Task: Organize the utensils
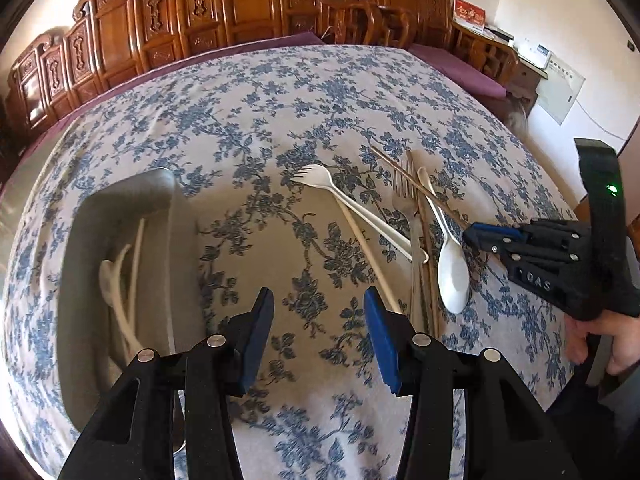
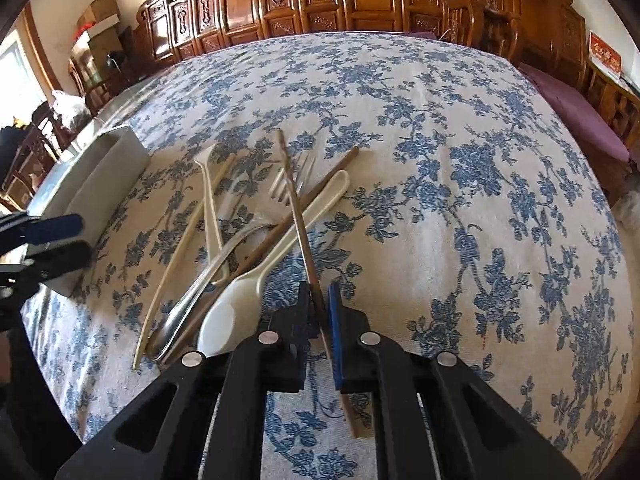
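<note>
We hold our right gripper (image 2: 320,304) closed on a brown chopstick (image 2: 298,216) that runs between its pads and slants across the pile of utensils on the blue-flowered tablecloth (image 2: 460,160). Our left gripper (image 1: 318,320) hangs with its jaws apart and nothing between them, above bare cloth just beside the grey metal tray (image 1: 120,208), where white utensils (image 1: 120,296) already lie. In the pile we see a white spoon (image 1: 452,272), a metal fork (image 1: 404,200), a white fork (image 1: 320,178) and a cream chopstick (image 1: 368,248), crossing one another.
</note>
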`<state>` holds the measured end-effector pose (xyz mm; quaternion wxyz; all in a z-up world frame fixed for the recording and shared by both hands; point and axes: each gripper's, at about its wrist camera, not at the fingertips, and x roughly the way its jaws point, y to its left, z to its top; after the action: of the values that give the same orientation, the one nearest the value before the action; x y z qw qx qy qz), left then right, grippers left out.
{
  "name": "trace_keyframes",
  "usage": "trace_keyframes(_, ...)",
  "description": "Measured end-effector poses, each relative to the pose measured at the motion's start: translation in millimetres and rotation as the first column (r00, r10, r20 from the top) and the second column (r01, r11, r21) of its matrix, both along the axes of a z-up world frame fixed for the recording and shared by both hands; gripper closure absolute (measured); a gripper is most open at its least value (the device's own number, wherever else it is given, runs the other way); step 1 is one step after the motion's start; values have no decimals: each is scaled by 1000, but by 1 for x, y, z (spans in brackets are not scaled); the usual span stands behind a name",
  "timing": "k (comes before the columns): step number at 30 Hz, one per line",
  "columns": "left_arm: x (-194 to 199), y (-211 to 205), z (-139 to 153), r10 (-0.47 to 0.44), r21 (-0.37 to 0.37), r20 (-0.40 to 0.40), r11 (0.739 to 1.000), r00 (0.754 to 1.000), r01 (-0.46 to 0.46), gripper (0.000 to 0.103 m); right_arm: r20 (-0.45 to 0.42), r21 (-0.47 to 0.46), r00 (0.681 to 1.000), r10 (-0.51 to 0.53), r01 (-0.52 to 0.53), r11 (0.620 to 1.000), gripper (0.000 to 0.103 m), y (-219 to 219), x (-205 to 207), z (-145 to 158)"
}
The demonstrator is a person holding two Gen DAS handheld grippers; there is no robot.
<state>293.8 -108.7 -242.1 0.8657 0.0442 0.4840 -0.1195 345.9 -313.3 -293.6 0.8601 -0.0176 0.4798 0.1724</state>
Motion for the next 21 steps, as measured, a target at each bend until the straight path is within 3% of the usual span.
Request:
trace_keyframes(18,77,-27,-28,72,-65,-74,995,995,-76,59,59,92,997,-40,34,995,97,-10,4,16)
trace_keyframes(21,85,-32,-30,63,-74,-78,995,995,-69,63,59,94,998,-38,32,995,97,-9,5,16)
